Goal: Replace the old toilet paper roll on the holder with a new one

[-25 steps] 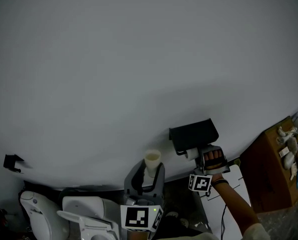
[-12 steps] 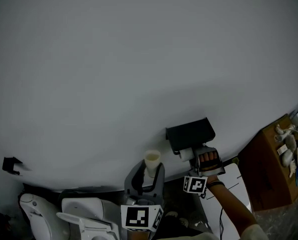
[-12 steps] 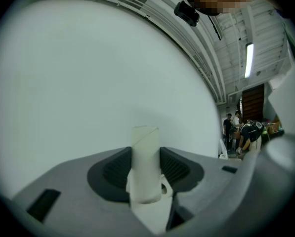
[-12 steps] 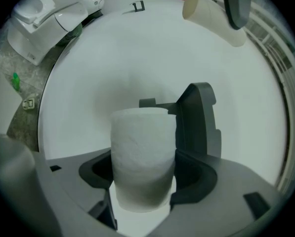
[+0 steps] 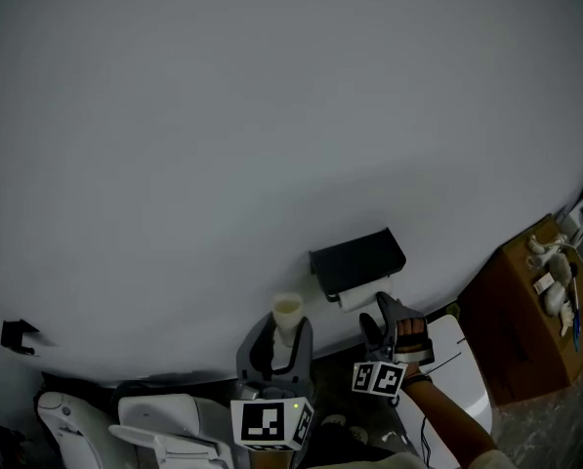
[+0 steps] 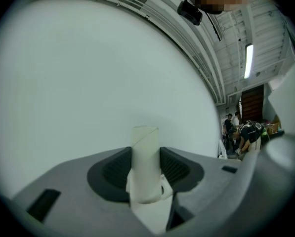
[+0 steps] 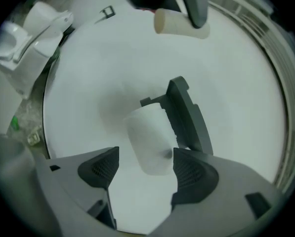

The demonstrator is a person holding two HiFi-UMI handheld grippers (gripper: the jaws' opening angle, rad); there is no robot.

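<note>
Left tongs are clamped on the empty cardboard tube, parked aside so it's out of the way. Right tongs have just been opening to let go of the new roll. It sits on the black holder, between the spread jaws and unsqueezed.

New roll under black holder; cardboard tube upright.

A plain grey wall rises ahead of the left gripper. Left of it sits a white toilet; right of the right gripper, a brown cardboard box.
</note>
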